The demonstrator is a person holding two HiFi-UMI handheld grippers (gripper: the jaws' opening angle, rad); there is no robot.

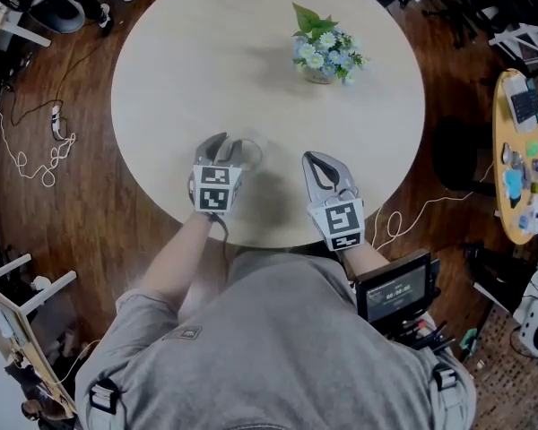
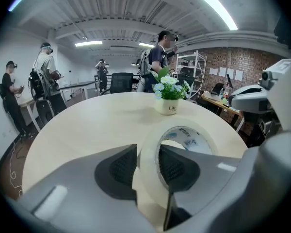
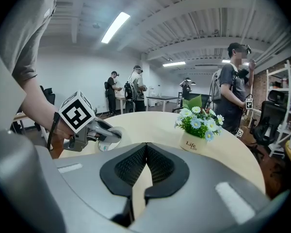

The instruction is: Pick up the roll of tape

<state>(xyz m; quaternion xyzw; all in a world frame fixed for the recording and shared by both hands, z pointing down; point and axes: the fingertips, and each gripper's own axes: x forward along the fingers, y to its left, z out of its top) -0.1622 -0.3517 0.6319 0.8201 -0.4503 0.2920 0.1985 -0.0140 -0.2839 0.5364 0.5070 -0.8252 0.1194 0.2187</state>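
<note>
The roll of clear tape [image 2: 182, 124] is a white ring with a printed cardboard core, held a little above the round pale table [image 1: 197, 61]. My left gripper [image 2: 148, 149] is shut on it, with one pad inside the ring and the other outside, pinching its wall. In the head view the tape [image 1: 250, 151] shows at the tips of the left gripper [image 1: 231, 148] near the table's front edge. My right gripper [image 1: 317, 159] hovers beside it to the right, jaws shut and empty [image 3: 146, 147]. From the right gripper view I see the left gripper [image 3: 101, 133] with the tape [image 3: 105, 145].
A small white pot of blue and white flowers [image 1: 324, 54] stands toward the far side of the table. Several people stand in the room beyond. A yellow side table [image 1: 518, 164] with clutter sits at right, and cables [image 1: 36, 155] lie on the wooden floor.
</note>
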